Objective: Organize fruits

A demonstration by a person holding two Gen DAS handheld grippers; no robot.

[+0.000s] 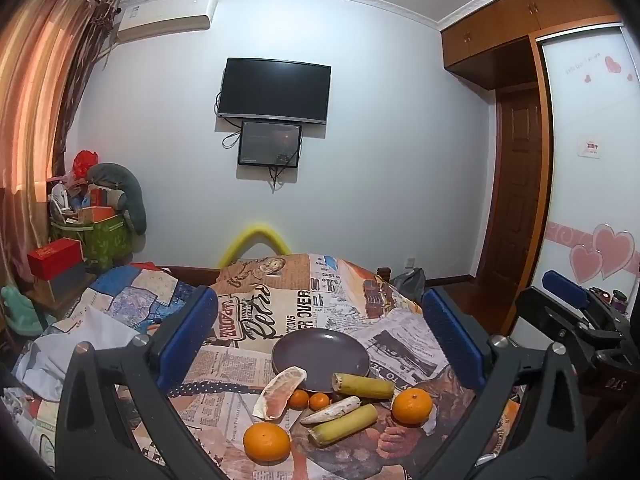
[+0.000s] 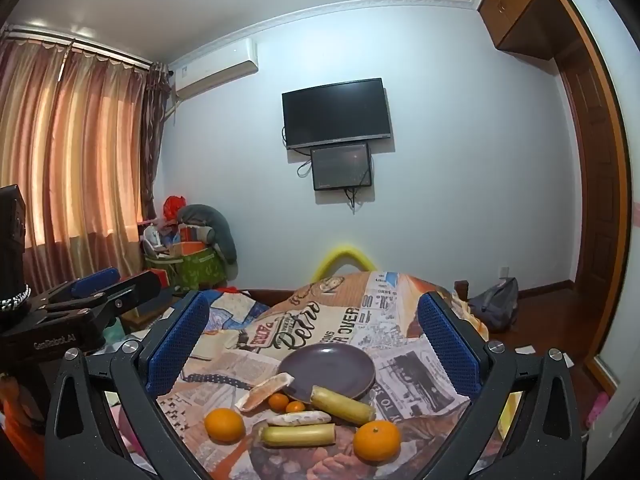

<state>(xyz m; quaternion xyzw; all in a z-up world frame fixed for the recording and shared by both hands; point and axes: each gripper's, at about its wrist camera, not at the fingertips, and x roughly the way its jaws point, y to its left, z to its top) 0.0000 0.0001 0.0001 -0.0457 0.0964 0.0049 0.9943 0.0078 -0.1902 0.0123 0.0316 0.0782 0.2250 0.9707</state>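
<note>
A dark purple plate [image 1: 320, 354] [image 2: 332, 368] lies on the newspaper-print cloth with nothing on it. In front of it lie a pomelo segment [image 1: 280, 392] [image 2: 264, 392], two small mandarins [image 1: 298, 399] [image 2: 279, 401], two sugarcane pieces [image 1: 364, 386] [image 2: 298, 435] and a pale peeled stick [image 1: 331, 410]. One large orange [image 1: 267, 442] [image 2: 225, 424] sits front left, another [image 1: 412, 405] [image 2: 376, 440] front right. My left gripper [image 1: 320, 294] and right gripper [image 2: 313, 300] hover side by side before the fruit, both open wide and holding nothing.
The cloth [image 1: 256, 312] drapes over a small table whose edges fall away left and right. A bed with a patchwork quilt [image 1: 132, 296] lies to the left, with stacked boxes [image 1: 60, 258] behind it. A backpack [image 2: 496, 304] sits on the wooden floor at right.
</note>
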